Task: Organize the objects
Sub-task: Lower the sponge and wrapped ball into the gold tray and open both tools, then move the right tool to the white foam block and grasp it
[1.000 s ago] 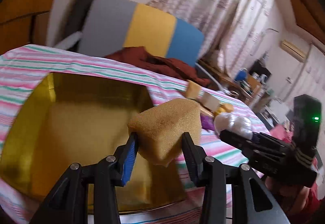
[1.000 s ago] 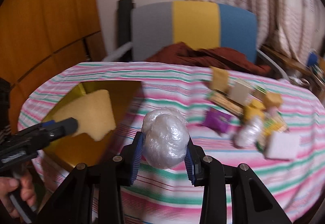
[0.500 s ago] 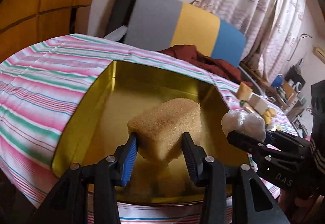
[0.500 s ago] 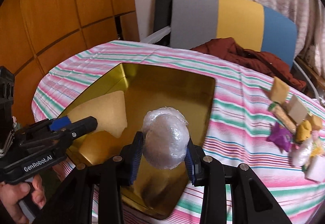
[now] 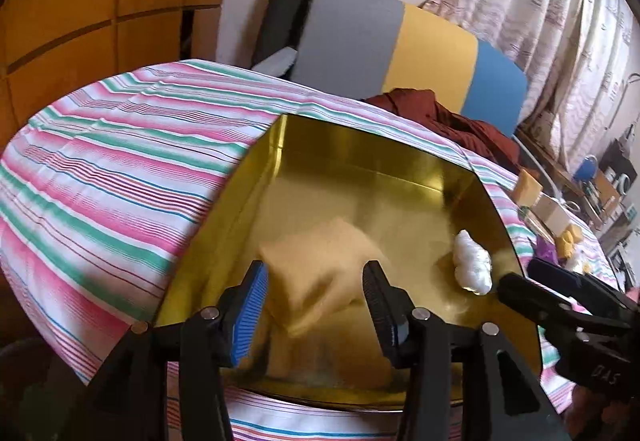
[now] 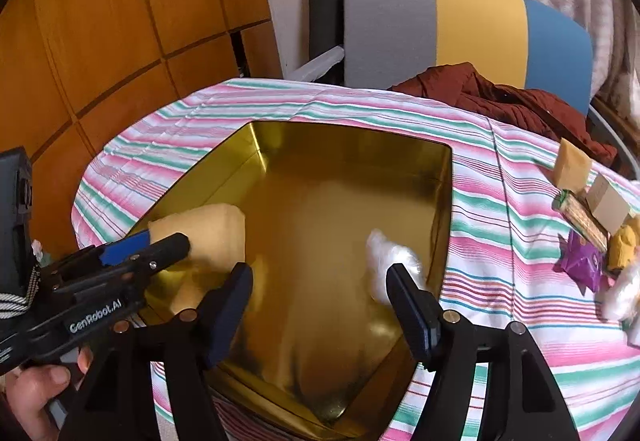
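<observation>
Left hand-held gripper (image 5: 316, 295) over the near part of the gold tin (image 5: 352, 149), jaws opening, blue pads drawn off the sides of the yellow sponge (image 5: 324, 265). Sponge blurred between them, seemingly loose and dropping toward the tin's floor, though hard to say whether already resting there. Seen from the right wrist view, same gripper (image 6: 160, 245) reaching in over the tin's left wall (image 6: 224, 157), a hand (image 6: 36, 393) wrapped around its handle, sponge (image 6: 208, 229) just beyond its tip.

Right hand-held gripper (image 6: 320, 281) above the tin's near corner, jaws opening and standing wide, nothing pinched. White plastic-wrapped ball (image 6: 390, 257) inside the tin near its right wall, smeared by motion, clear of both pads. From the left wrist view, same ball (image 5: 472, 265) on the tin's floor by the right rim, right gripper's black fingers (image 5: 540, 293) just beside it.

Tin set on the striped tabletop (image 6: 500, 169). Well right of the tin, a cluster of small items: tan block (image 6: 572, 165), pale box (image 6: 608, 199), purple wrapper (image 6: 580, 261). Behind the tin, maroon cloth (image 6: 500, 97) heaped before a grey, yellow and blue chair back (image 6: 472, 25).
</observation>
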